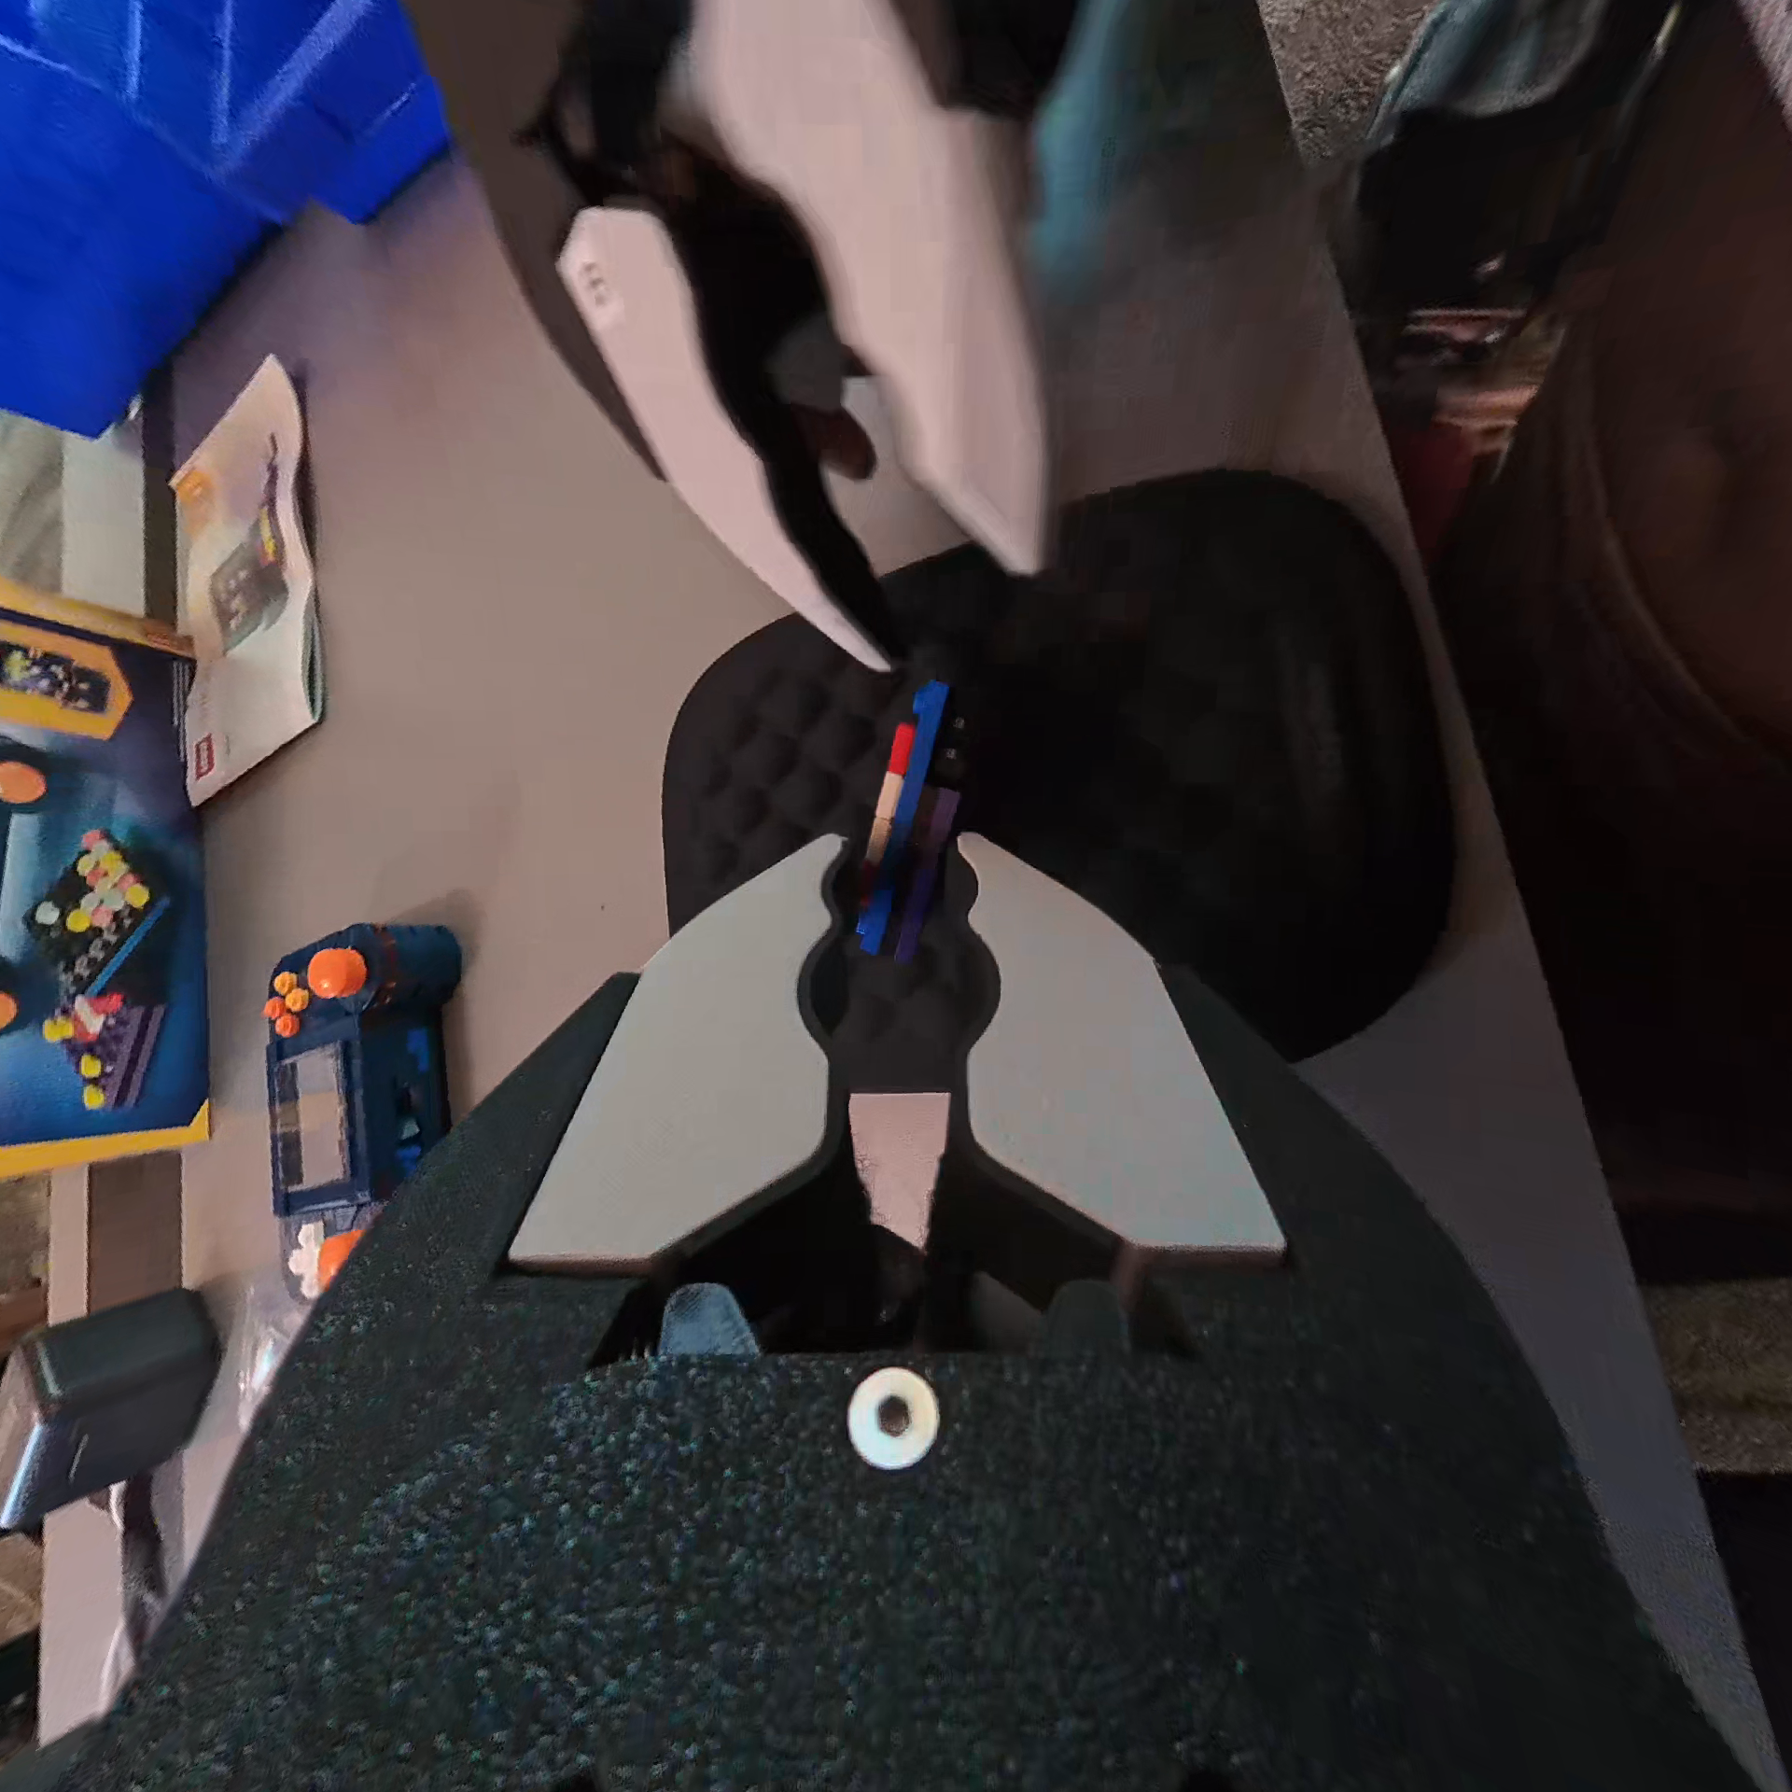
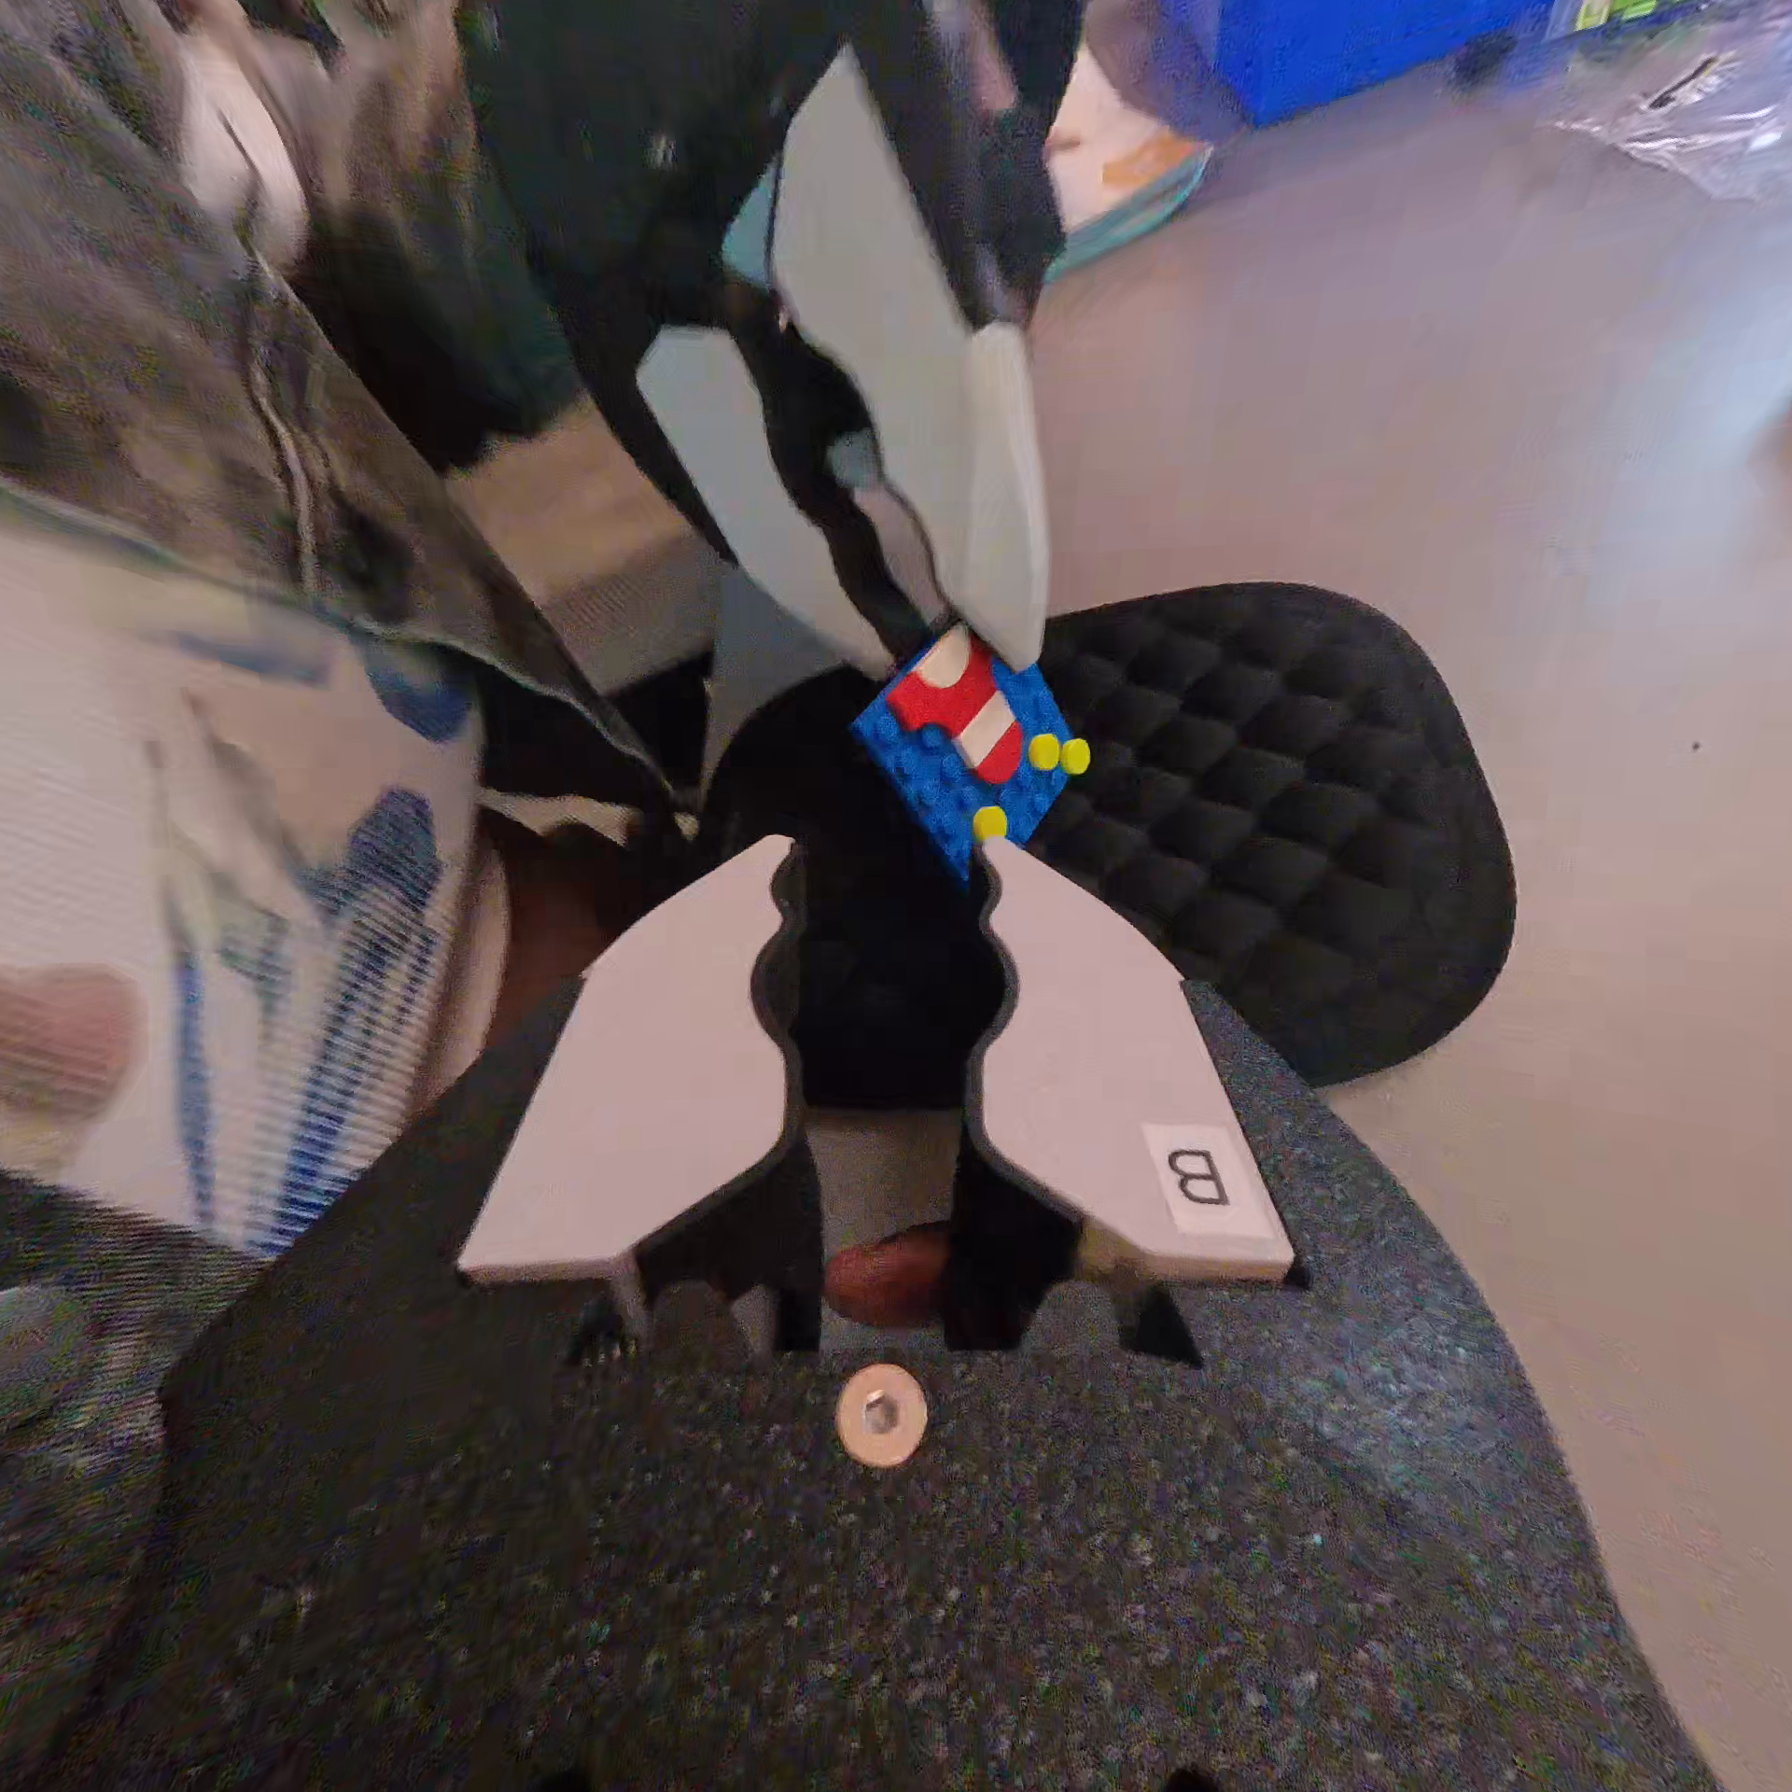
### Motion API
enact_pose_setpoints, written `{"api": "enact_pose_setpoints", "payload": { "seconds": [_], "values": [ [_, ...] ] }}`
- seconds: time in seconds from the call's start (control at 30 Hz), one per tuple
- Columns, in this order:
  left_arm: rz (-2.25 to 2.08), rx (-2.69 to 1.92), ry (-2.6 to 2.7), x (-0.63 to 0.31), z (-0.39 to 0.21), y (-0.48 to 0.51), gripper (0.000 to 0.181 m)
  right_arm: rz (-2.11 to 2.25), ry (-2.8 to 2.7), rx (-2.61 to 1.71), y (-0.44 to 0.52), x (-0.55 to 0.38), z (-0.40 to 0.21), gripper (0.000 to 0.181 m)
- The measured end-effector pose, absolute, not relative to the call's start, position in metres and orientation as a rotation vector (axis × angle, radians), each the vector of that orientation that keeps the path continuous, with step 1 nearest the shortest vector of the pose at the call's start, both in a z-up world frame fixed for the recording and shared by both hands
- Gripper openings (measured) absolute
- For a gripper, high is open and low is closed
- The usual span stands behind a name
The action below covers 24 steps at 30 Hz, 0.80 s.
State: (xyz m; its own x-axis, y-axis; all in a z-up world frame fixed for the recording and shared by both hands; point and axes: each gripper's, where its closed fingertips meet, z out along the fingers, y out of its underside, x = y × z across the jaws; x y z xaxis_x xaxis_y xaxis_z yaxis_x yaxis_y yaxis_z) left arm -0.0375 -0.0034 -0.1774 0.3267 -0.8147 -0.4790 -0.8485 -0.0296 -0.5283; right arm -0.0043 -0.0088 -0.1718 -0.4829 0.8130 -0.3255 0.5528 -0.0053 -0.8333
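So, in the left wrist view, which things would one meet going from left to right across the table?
Printed box → blue brick model → brick plate, held edge-on in the left gripper.

Left claw (image 1: 897, 853) up close: two pale grey wedge-shaped fingers with wavy black-edged inner faces, set in a speckled black body with one white ringed screw (image 1: 893, 1419) in the middle. Over to the right claw (image 2: 887, 848), and it's the same build, pale fingers, scalloped black lining, grainy black housing, a silver screw (image 2: 880, 1414) at centre. This one carries a small white sticker (image 2: 1202, 1176) on one finger.
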Motion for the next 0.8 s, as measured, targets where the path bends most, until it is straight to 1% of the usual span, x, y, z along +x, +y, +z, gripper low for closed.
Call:
{"api": "enact_pose_setpoints", "payload": {
  "seconds": [0.07, 0.17, 0.2, 0.37, 0.6, 0.8],
  "values": [
    [0.059, -1.823, 1.495, -0.036, -0.178, -0.003, 0.015, 1.682, -1.953, -1.559, 0.004, -0.005, -0.166, 0.019],
    [0.099, -1.797, 1.544, -0.033, -0.179, -0.003, 0.015, 1.596, -2.091, -1.542, 0.011, -0.007, -0.184, 0.003],
    [0.101, -1.797, 1.553, -0.032, -0.18, -0.002, 0.014, 1.598, -2.138, -1.524, 0.01, -0.007, -0.187, 0.0],
    [0.046, -1.824, 1.584, -0.03, -0.18, 0.0, 0.014, 1.779, -2.25, -1.508, 0.007, -0.014, -0.187, 0.0],
    [-0.069, -1.911, 1.561, -0.028, -0.181, 0.005, 0.014, 1.684, -2.383, -1.345, 0.01, -0.015, -0.19, 0.0],
    [-0.137, -1.956, 1.528, -0.025, -0.184, 0.009, 0.015, 1.402, -2.524, -1.247, 0.011, -0.013, -0.196, 0.0]
  ]
}}
